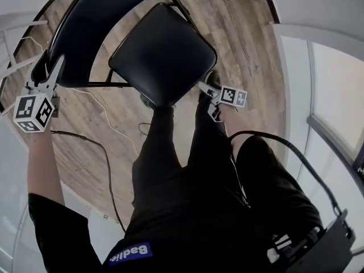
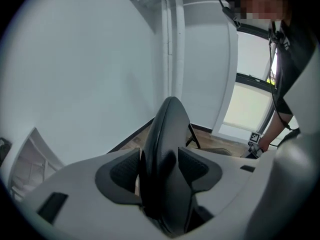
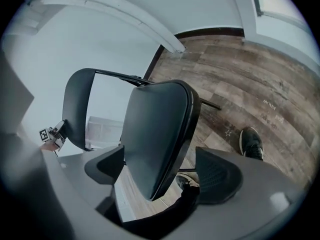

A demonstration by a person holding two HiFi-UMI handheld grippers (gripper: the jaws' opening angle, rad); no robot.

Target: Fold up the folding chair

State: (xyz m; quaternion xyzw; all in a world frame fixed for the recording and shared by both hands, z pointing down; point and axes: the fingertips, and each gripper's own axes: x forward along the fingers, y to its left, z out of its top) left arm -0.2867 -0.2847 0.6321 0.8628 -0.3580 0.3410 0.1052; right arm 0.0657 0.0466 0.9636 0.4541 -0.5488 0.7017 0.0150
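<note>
The black folding chair stands unfolded on the wood floor, with its padded seat [image 1: 162, 56] near my legs and its curved backrest [image 1: 91, 21] to the left. My left gripper [image 1: 50, 64] sits at the backrest's left edge. In the left gripper view the backrest [image 2: 167, 134] fills the gap between the jaws of the left gripper [image 2: 160, 166]; no firm squeeze shows. My right gripper [image 1: 207, 90] is at the seat's right front corner. Its jaws stand wide apart in the right gripper view [image 3: 160, 171], and the seat's edge [image 3: 155, 134] lies between them with room on both sides.
Thin cables [image 1: 105, 152] trail over the plank floor left of my legs [image 1: 170, 152]. A black shoe [image 3: 251, 143] stands just right of the seat. White walls curve round the room, and a window frame [image 1: 335, 141] runs along the right.
</note>
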